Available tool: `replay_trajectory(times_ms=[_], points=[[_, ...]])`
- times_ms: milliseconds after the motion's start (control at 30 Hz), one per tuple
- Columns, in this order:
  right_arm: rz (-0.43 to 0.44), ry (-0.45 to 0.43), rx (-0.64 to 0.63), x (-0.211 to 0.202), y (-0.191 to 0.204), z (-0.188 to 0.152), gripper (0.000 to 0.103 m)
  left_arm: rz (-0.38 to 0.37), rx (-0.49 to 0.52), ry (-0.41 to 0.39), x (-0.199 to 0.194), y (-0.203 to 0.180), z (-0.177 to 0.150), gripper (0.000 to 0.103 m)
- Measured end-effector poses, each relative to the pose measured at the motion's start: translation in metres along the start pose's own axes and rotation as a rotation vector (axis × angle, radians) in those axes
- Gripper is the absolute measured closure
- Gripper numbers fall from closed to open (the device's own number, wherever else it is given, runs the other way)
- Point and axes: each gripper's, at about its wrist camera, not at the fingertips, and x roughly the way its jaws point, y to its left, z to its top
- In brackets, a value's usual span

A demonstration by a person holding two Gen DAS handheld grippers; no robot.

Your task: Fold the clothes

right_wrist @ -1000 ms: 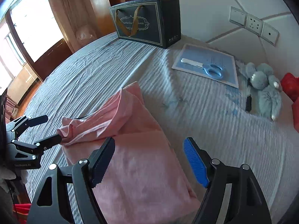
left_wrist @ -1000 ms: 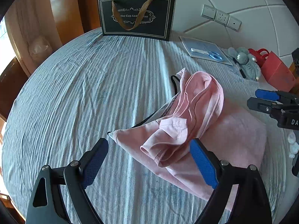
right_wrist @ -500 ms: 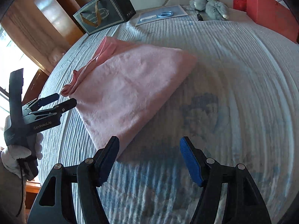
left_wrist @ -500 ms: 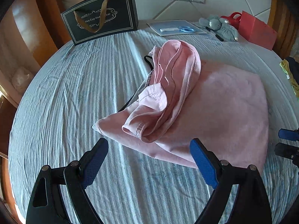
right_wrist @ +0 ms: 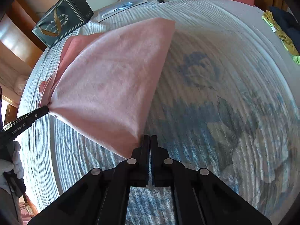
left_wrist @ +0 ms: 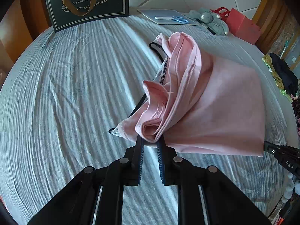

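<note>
Left wrist view is showing the left gripper [left_wrist: 150,140] closing its jaws, with a bunched corner of the pink garment [left_wrist: 215,108] pinched between the blue pads. Folds of pink cloth are rising just beyond the tips, and a dark zip edge is running along the garment's left side. The garment is lying on the striped bedspread [left_wrist: 65,93], spreading away to the right, where the right gripper [left_wrist: 281,157] is meeting its near right corner. Farther off, a dark gift bag [left_wrist: 88,3] is standing at the head of the bed, with scissors [left_wrist: 172,18] on a flat pad, a grey plush toy [left_wrist: 210,19] and a red bag [left_wrist: 241,26] lined up to its right. A heap of yellow and dark clothes [left_wrist: 279,75] is sitting at the far right edge.

In the right wrist view, the right gripper [right_wrist: 149,137] is showing its fingers pressed fully together at the garment's [right_wrist: 112,75] near corner; the cloth seems to be caught at the tips, though the pinch itself is hard to make out. The garment is stretching away to the left, where the left gripper [right_wrist: 43,110], held by a gloved hand [right_wrist: 11,165], is gripping the opposite corner. Beyond it the gift bag [right_wrist: 61,18] is leaning near the wall.
</note>
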Motion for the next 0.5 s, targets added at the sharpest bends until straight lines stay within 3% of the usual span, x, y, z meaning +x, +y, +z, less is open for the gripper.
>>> replay_trajectory(times_ms=[100, 233, 300, 367, 400, 500], points=[[0.003, -0.025, -0.006, -0.01, -0.002, -0.001, 0.1, 0.008, -0.027, -0.035, -0.015, 0.013, 0.001, 0.089], [-0.021, -0.135, -0.042, -0.034, 0.003, 0.008, 0.1, -0.001, -0.035, -0.108, -0.038, 0.018, 0.019, 0.088], [-0.033, -0.155, -0.04, -0.039, 0.005, 0.016, 0.096, -0.029, -0.022, -0.135, -0.042, 0.011, 0.034, 0.077], [-0.058, -0.165, -0.035, -0.038, 0.006, 0.024, 0.084, -0.042, 0.001, -0.145, -0.04, 0.001, 0.045, 0.052], [-0.067, -0.168, -0.028, -0.039, 0.004, 0.025, 0.079, -0.048, 0.014, -0.145, -0.039, -0.004, 0.05, 0.052], [-0.066, -0.164, 0.005, -0.035, 0.003, 0.03, 0.079, -0.063, 0.055, -0.145, -0.033, -0.02, 0.065, 0.052]])
